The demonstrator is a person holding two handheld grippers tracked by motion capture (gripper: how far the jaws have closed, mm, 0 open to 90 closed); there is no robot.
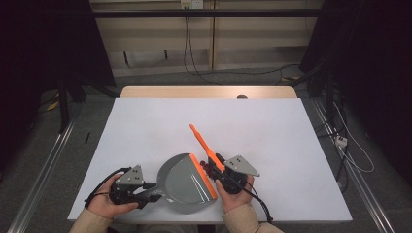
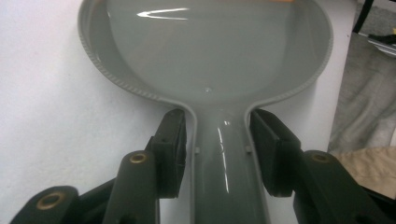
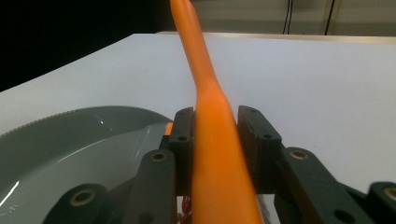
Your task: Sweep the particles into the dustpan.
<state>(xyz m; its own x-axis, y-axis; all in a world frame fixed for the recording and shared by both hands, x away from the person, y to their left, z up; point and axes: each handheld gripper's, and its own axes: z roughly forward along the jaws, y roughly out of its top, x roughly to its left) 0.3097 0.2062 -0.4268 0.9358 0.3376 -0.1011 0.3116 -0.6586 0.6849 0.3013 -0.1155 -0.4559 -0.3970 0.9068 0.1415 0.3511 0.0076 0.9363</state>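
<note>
On the white worktop (image 1: pixel 145 126) the grey dustpan (image 1: pixel 182 182) lies flat near my edge, its handle between my left tool's (image 2: pixel 219 133) slack jaws, gaps showing either side. If I lift now, the pan stays behind or twists. My right tool (image 3: pixel 212 130) clamps the orange brush (image 1: pixel 204 145) at the pan's orange lip (image 1: pixel 204 177); pushing could shove the unheld pan away. Nothing else lies close by.
</note>
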